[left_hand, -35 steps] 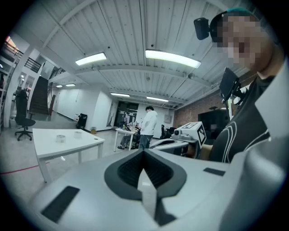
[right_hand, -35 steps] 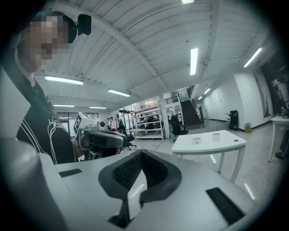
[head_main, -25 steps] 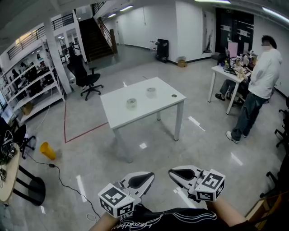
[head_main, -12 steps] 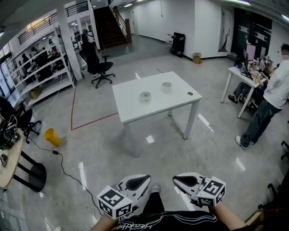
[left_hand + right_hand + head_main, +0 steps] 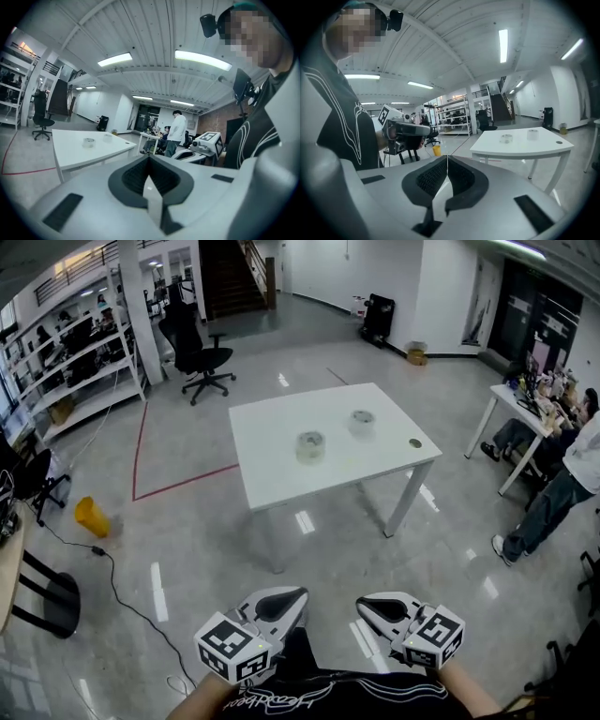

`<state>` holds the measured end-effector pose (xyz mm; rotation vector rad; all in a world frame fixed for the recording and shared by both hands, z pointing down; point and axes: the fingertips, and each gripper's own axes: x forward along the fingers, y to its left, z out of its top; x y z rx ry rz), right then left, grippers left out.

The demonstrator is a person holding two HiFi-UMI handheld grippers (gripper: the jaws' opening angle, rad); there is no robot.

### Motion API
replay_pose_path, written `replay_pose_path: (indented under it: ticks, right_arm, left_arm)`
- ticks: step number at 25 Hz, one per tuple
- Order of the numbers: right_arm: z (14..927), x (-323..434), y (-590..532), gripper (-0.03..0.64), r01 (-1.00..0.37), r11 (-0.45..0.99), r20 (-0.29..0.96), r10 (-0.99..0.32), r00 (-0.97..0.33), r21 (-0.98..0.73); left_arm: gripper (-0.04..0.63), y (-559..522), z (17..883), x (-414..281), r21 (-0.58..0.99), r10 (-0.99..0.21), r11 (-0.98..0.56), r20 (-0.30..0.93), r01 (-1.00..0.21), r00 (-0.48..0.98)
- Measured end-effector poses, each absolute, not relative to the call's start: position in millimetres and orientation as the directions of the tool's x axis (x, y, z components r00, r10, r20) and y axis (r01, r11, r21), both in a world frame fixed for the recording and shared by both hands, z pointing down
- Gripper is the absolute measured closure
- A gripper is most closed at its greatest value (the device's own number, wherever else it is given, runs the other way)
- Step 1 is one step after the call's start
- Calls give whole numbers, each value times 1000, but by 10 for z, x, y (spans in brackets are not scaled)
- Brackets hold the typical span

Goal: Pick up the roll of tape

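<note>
- The left gripper [image 5: 277, 604], a grey two-jaw tool with a black-and-white marker cube, is held low in front of the person's black shirt. Its own view shows the dark ribbed pads pressed together with nothing between them.
- The right gripper [image 5: 382, 607], of the same build, is just beside it but apart from it. Its jaws are likewise pressed together, and nothing is pinched in them.
- Both grippers point towards the white rectangular table [image 5: 281, 479], with a stretch of glossy grey floor between them and it. Neither touches anything on it.
- A clear roll of tape [image 5: 310, 446] lies flat about the middle of the table, a little towards its left edge.
- A second clear roll of tape [image 5: 362, 422] lies beyond it, nearer the far right corner and well apart from the first.
- A small dark round spot [image 5: 415, 442] lies just inside the table's right edge; what it is cannot be told.
- A red line [image 5: 178, 482] runs across the floor left of the table, and a yellow bin [image 5: 91, 517] stands further left.
- A person in a white top [image 5: 562, 493] stands at the right, near a second white table [image 5: 511, 409].
- A black office chair [image 5: 202, 357] and white shelving racks [image 5: 66, 362] are beyond the table.
</note>
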<state>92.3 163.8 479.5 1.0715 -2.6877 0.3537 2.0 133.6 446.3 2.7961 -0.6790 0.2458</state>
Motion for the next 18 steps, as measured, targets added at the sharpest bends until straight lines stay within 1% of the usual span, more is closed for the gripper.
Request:
replay_pose_path:
  ticks: [3, 8, 11, 14, 18]
  right_arm:
    - [4866, 909, 977, 604, -727, 675, 322, -666, -673, -122]
    - [4879, 862, -199, 604, -746, 660, 393, -663, -637, -95]
    - [4788, 890, -779, 604, -766, 634, 378, -688, -620, -103]
    - [4698, 890, -1197, 604, -775, 627, 370, -704, -607, -80]
    - [4750, 886, -1445, 604, -780, 622, 389, -703, -595, -69]
  left_arm:
    - [592, 657, 4561, -26, 204, -415, -861, 248, -466, 875]
    - [592, -463, 4518, -106, 210, -359, -883, 275, -420, 892]
    - [592, -1027, 4511, -128, 218, -338, -888, 286, -404, 897]
    - [592, -1429, 4476, -120, 222, -325, -893, 285, -392, 902]
    - [592, -1660, 4499, -100, 236, -303, -896, 297, -377, 906]
